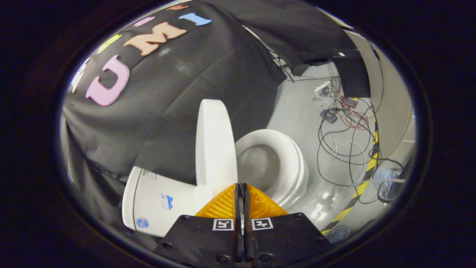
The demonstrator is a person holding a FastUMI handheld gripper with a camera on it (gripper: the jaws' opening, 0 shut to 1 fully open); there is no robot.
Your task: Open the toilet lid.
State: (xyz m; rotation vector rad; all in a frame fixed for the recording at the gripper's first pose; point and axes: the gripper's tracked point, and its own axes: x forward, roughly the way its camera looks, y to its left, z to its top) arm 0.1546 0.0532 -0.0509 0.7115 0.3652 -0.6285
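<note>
**A:** Is the lid (215, 143) up already? It looks raised, standing on edge over the tank (158, 199), with the bowl (273, 165) open beside it.

**B:** Yep. The tongs (241, 186) are pressed together, holding nothing, with their tips right at the lid's hinge end. I'd just back off slowly and avoid bumping the lid down.

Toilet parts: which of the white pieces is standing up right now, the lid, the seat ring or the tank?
The lid: raised on edge just beyond the shut gripper, while the seat ring lies flat around the bowl.
</note>
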